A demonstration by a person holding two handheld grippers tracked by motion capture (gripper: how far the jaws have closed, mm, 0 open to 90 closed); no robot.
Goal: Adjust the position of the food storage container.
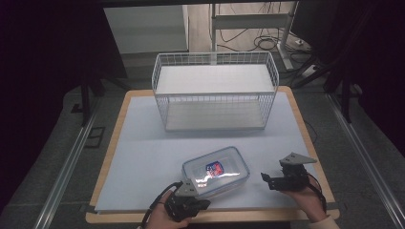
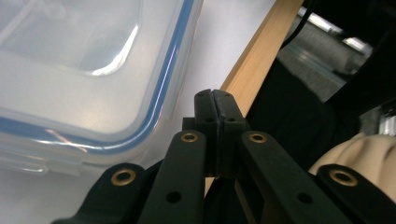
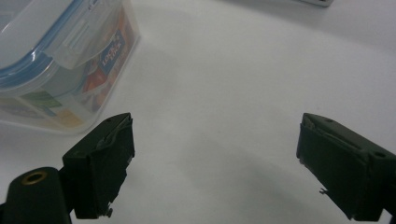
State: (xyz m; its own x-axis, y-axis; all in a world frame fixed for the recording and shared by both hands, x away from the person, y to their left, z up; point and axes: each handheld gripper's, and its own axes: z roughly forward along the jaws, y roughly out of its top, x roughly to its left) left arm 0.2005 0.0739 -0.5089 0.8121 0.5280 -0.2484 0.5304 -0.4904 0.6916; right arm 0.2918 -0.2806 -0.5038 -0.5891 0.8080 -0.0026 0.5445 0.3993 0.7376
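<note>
The left tool (image 2: 215,100) was clenched, empty, beside the plastic box (image 1: 216,171); the right tool (image 3: 215,163) stood released nearby.

A wooden table (image 1: 115,143) with a pale sheet (image 1: 143,157) covering most of its top stands on a grey floor (image 1: 57,148). Metal rails (image 1: 62,171) run along the floor on both sides of the table. Beyond the far edge, a white metal frame (image 1: 248,21) stands over a tangle of dark cables (image 1: 267,43). The left and right edges of the room are in deep shadow.
</note>
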